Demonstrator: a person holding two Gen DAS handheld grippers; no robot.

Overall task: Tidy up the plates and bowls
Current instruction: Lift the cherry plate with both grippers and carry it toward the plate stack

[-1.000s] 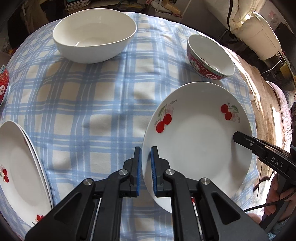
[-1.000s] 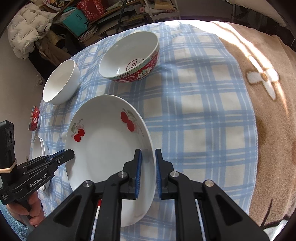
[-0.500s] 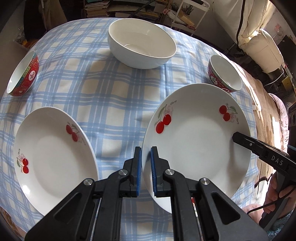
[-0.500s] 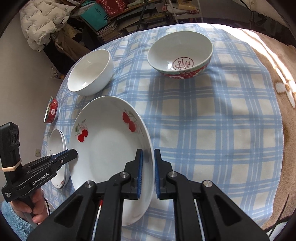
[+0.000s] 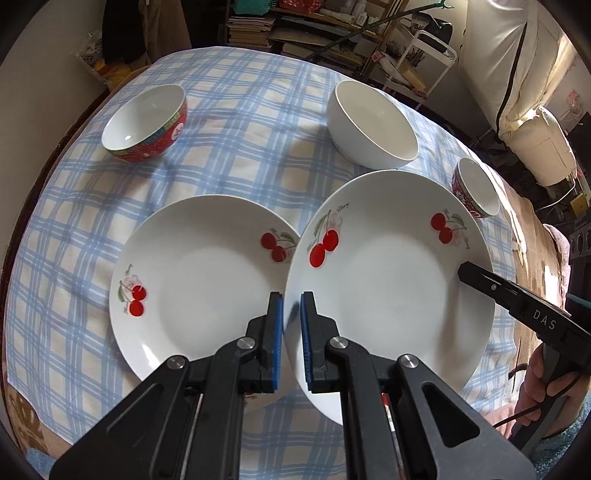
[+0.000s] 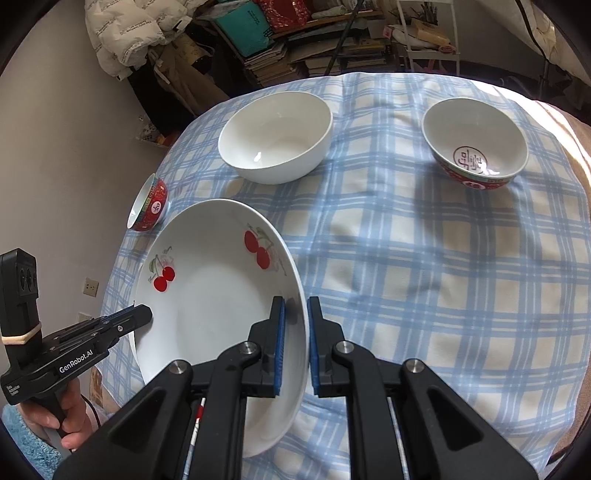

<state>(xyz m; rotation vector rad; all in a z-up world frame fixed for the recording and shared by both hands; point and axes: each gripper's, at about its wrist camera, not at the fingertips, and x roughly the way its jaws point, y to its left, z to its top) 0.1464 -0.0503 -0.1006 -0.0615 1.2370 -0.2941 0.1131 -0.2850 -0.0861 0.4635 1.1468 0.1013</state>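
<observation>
Left wrist view: left gripper [image 5: 291, 317] and right gripper [image 6: 294, 321] are both pinching opposite rim edges of the cherry plate [image 5: 388, 288], holding it above the checked cloth [image 5: 229, 122], beside a second plate [image 5: 199, 288].

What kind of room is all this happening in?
Most likely a lived-in home, perhaps a dining corner. A round table with a blue checked tablecloth holds household plates and bowls, crowded shelves of books stand behind it, and a puffy white jacket hangs nearby.
</observation>
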